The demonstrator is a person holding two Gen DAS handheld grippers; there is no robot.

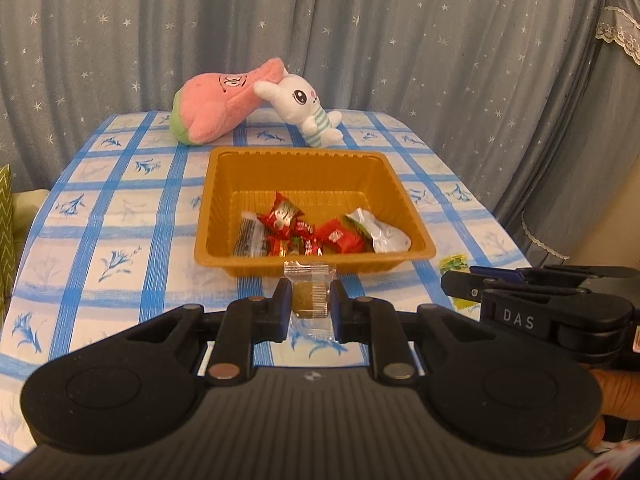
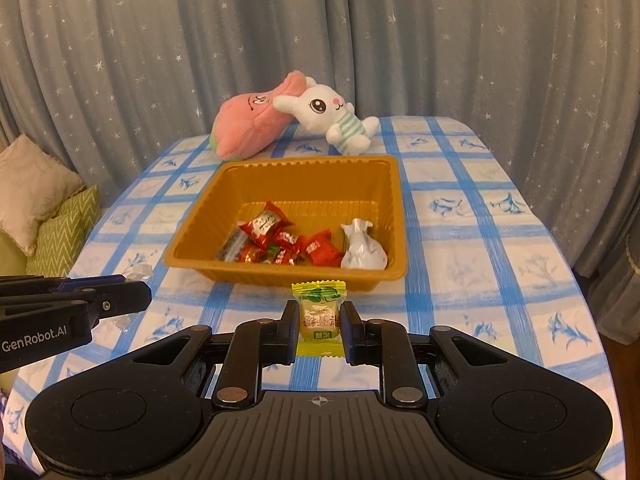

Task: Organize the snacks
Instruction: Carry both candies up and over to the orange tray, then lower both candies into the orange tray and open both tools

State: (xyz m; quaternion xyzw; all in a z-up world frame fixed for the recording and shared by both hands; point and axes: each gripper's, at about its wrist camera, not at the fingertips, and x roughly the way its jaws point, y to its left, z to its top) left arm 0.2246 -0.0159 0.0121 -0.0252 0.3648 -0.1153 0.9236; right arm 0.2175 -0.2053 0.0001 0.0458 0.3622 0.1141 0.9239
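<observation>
Star-speckled grey curtains [image 1: 400, 40] hang behind a table under a blue-checked cloth [image 1: 120, 208], where an orange tray [image 1: 224, 184] holds red-wrapped sweets [image 1: 340, 236] and a white packet [image 1: 384, 234]. Just short of the tray's near rim, the left gripper [image 1: 310, 300] pinches a clear-wrapped brown candy [image 1: 310, 294]. Beside it, also near that rim, the right gripper [image 2: 320, 316] pinches a yellow-wrapped candy [image 2: 320, 312].

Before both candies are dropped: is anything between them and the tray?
Nothing visible. The left gripper holds a clear-wrapped candy, the right gripper a yellow candy; only tablecloth lies before the tray.
</observation>
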